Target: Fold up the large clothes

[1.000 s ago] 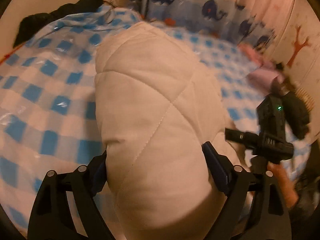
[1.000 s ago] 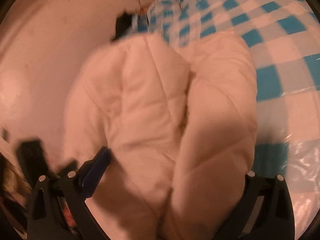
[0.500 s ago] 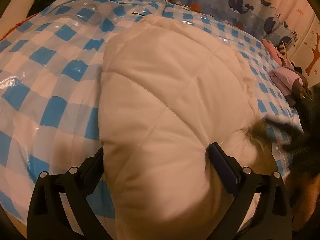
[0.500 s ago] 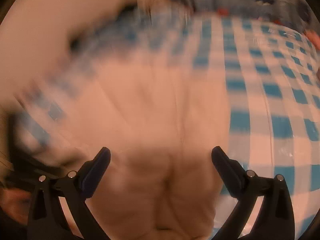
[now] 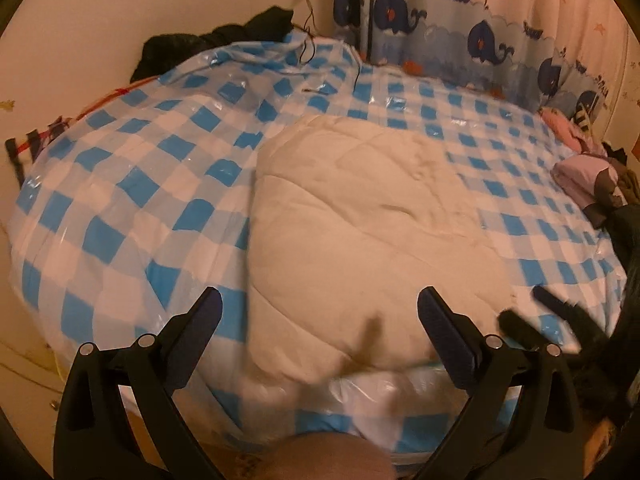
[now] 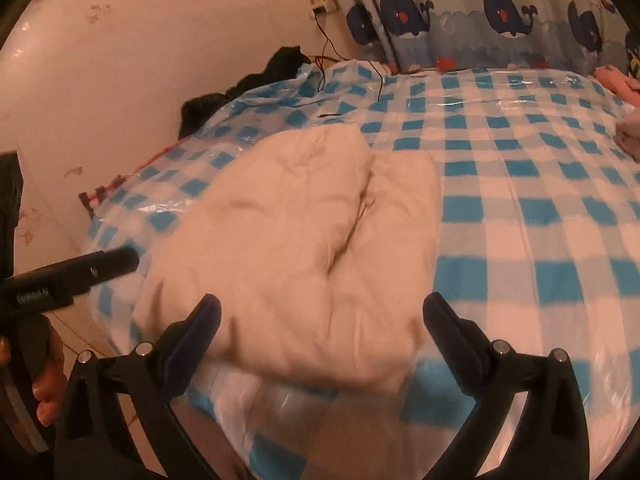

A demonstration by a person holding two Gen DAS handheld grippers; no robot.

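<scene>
A bed [image 5: 120,184] under a glossy blue-checked plastic cover fills both views, with a whale-print curtain [image 5: 480,40] across the top of the frame and dark clothes [image 5: 224,40] heaped at the upper left against the wall. The jacket [image 5: 360,232], a cream quilted one, lies folded into a thick bundle in the middle of the bed, near its front edge; in the right wrist view it sits at centre-left [image 6: 304,240].

It looks soft, puffy and light, likely to spring back open after a fold, and it may slide on the slick cover. The best hold is probably a pinch of the outer edge or a corner, since the padded bulk is too fat to bite well.

The left claw [image 5: 320,320] is released: its jaws have just been opening, now stand spread wide, and hang clear of the bundle. The right claw [image 6: 320,320] is likewise wide apart and holds nothing, with the jacket's near edge showing between its tips.
</scene>
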